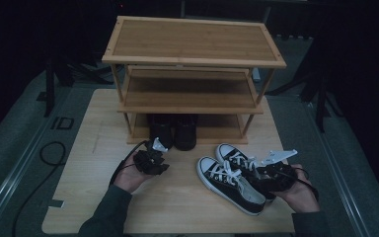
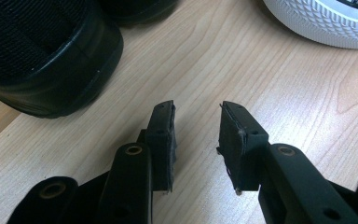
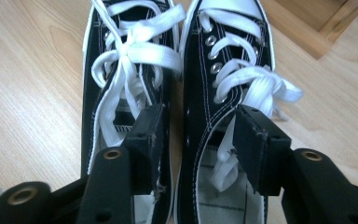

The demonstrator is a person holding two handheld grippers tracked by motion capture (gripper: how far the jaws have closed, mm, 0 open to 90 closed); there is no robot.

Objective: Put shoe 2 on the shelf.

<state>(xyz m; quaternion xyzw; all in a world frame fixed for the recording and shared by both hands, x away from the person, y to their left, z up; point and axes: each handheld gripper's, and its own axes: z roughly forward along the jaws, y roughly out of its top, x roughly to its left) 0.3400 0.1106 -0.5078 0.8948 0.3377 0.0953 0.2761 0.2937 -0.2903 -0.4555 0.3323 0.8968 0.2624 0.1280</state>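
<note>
Hovering with jaws apart, the right tool (image 3: 193, 140) straddles the two sneakers' (image 3: 200, 84) inner sides, while the left tool (image 2: 196, 140) gapes over bare table (image 2: 270, 79)

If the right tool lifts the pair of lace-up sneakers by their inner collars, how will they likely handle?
The sneakers look like soft canvas, so the collars would probably fold under the right tool. Their flat rubber soles suggest they won't roll. The loose white laces would likely dangle and could snag.
</note>
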